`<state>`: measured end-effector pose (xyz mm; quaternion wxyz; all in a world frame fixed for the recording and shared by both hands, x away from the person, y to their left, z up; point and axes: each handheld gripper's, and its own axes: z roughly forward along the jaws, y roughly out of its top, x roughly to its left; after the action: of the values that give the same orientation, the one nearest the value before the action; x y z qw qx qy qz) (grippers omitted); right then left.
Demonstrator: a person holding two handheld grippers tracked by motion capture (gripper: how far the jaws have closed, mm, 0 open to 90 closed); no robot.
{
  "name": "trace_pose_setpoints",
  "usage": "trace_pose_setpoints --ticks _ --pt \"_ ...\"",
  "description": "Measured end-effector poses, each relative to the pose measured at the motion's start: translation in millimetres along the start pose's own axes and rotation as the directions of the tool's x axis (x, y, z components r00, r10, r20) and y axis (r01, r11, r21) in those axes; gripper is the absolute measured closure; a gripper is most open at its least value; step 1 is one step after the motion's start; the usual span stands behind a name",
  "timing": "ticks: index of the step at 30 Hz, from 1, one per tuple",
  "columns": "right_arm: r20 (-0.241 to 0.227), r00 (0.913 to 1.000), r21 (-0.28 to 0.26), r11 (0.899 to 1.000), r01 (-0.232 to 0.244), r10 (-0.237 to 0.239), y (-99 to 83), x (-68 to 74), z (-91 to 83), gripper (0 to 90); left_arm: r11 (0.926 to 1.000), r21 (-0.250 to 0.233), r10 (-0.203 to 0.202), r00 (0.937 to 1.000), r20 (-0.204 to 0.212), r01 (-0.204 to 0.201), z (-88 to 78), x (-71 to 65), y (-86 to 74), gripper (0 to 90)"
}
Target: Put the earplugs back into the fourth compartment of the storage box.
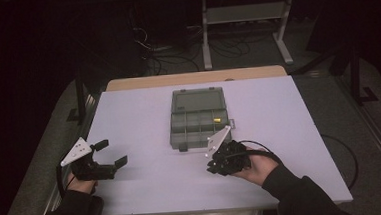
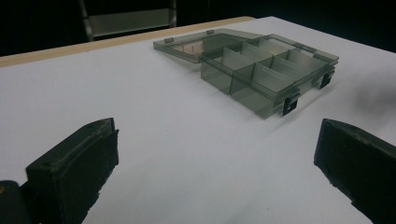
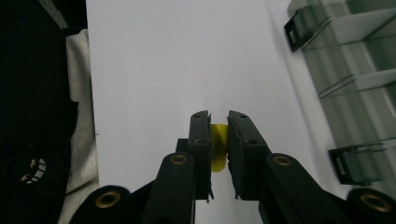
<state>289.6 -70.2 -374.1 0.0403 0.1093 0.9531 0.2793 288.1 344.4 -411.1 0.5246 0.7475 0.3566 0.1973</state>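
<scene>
The right gripper pinches a yellow piece between its jaws; the left gripper gapes wide.

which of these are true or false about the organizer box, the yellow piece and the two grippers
1. The organizer box has its lid open. True.
2. The right gripper is empty. False: its jaws are closed on a small yellow piece.
3. The left gripper has its jaws spread wide with nothing between them. True.
4. All the compartments of the box are bare. False: a small yellow item sits in a compartment on the box's right side.
5. The left gripper is touching the box. False: it is apart from it, over the white table to the box's left.
</scene>
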Motion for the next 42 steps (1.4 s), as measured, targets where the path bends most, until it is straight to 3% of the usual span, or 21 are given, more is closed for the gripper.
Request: trace_pose_setpoints --ticks 12,21,42 --pt "0.026 0.9996 -0.018 1.0 0.008 -0.008 17.3 -13.2 -13.6 78.6 1.0 0.0 0.0 1.0 0.001 0.0 0.1 0.1 -0.1 0.0" --pt "0.046 0.9989 -0.018 1.0 -0.004 0.005 29.9 -31.6 -22.8 78.6 1.0 0.0 0.0 1.0 0.002 0.0 0.1 0.1 0.0 0.0" --pt "0.09 0.9909 0.0 0.995 -0.1 0.099 38.1 -84.5 -26.4 78.9 1.0 -0.001 0.0 1.0 0.003 0.0 0.1 0.1 -0.1 0.0"
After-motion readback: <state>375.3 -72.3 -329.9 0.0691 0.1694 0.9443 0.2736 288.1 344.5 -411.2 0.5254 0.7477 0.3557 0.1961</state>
